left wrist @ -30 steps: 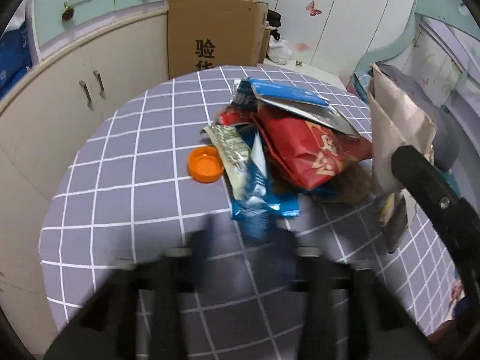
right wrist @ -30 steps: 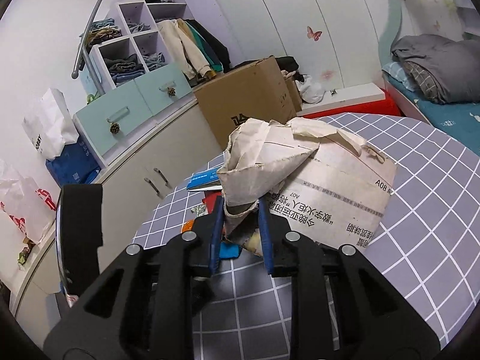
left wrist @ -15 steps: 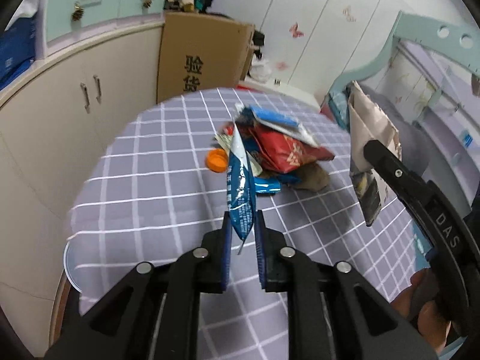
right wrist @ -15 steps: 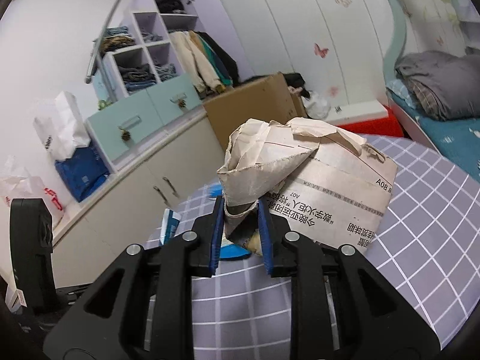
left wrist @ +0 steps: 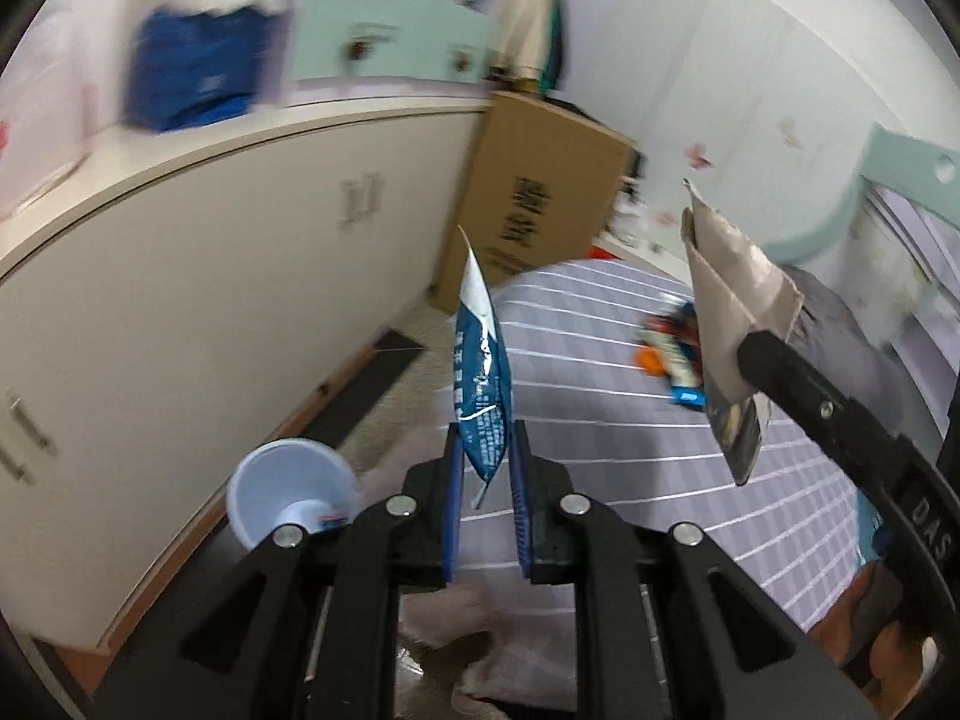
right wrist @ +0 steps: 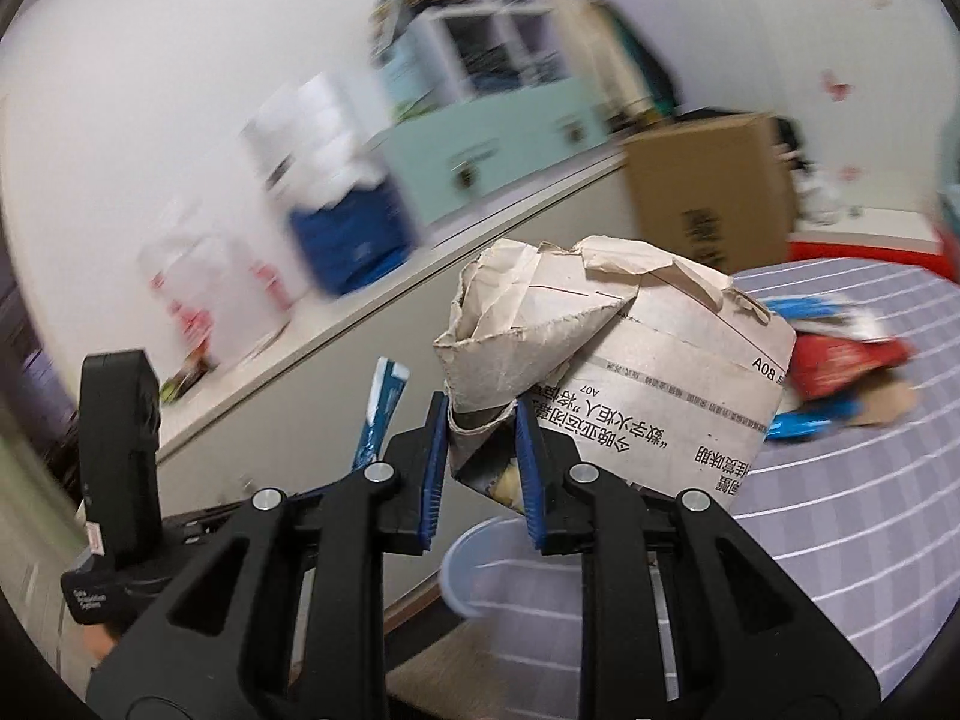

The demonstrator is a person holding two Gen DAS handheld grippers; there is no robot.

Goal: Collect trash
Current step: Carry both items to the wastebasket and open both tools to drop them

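My left gripper (left wrist: 485, 456) is shut on a blue snack wrapper (left wrist: 482, 372) and holds it upright, off the table's left edge above the floor. My right gripper (right wrist: 483, 444) is shut on a crumpled brown paper bag (right wrist: 630, 360) with printed text; the bag also shows in the left wrist view (left wrist: 723, 324). The blue wrapper shows in the right wrist view (right wrist: 381, 414) to the left of the bag. More trash (right wrist: 840, 366) lies piled on the round checked table (right wrist: 870, 510), including a red bag and an orange cap (left wrist: 651, 360).
A pale blue bin (left wrist: 288, 498) stands on the floor below the left gripper; its rim shows under the right gripper (right wrist: 474, 570). A cream cabinet (left wrist: 180, 300) runs along the left. A cardboard box (left wrist: 534, 198) stands behind the table.
The left gripper took the blue wrapper from the pile and swung left off the table toward the bin. The right gripper turned left too, still holding the paper bag.
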